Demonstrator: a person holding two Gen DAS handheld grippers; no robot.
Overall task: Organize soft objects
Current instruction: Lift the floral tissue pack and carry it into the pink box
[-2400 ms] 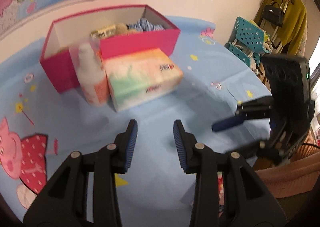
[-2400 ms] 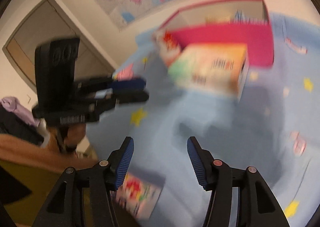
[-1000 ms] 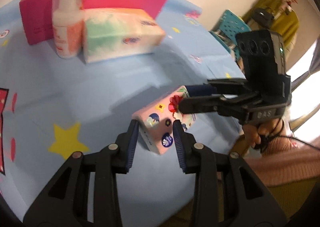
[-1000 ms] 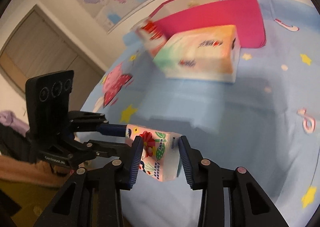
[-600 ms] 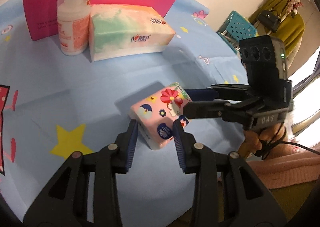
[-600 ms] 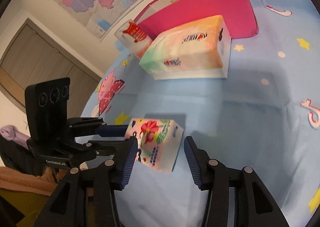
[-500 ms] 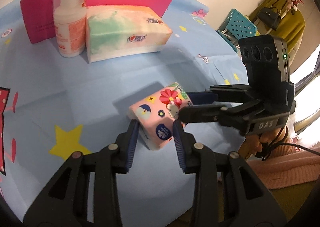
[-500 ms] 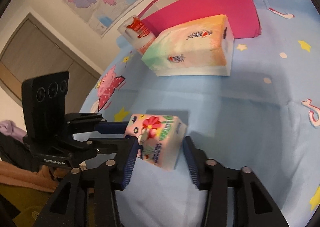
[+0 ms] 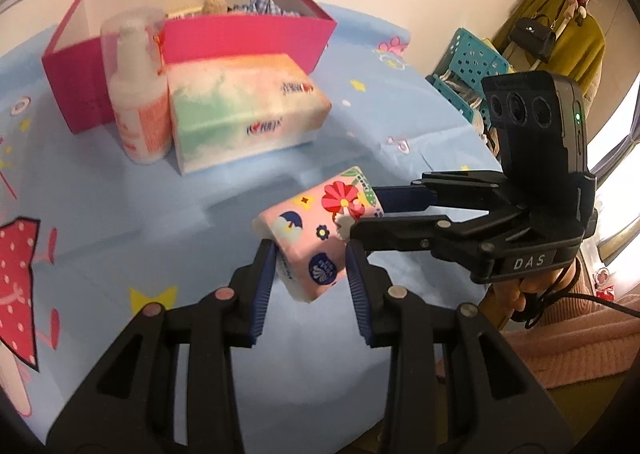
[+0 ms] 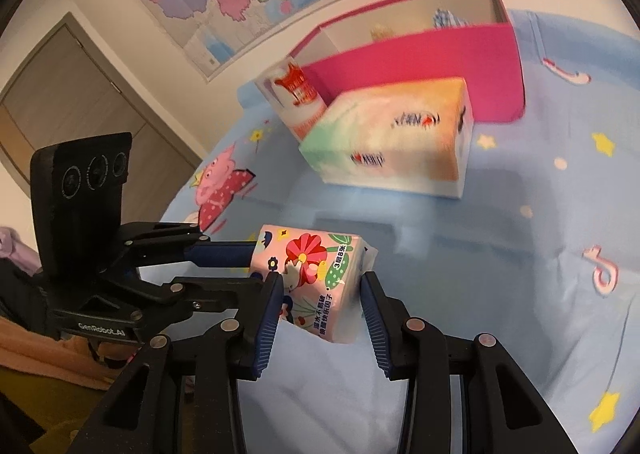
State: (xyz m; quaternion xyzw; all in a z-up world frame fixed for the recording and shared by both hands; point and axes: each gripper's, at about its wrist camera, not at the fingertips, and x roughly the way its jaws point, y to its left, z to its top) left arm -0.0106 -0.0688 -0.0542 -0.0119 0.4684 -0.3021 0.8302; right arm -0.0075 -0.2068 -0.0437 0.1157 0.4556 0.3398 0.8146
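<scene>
We find the left tongs clamped on the small tissue pack, raised just above the blue desk; the right tongs bracket its other end, and whether they grip it we cannot tell. Opposed pulls could tear or crush the soft wrapper. Its long axis runs from the left tongs toward the pink box.

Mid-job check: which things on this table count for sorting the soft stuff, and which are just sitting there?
In play:
- floral tissue pack, gripped by the left claw and the right claw
- large tissue pack, on the blue sheet
- pink box, open, already holding a few items

Just lying about:
- lotion pump bottle
- teal basket
- coat rack
</scene>
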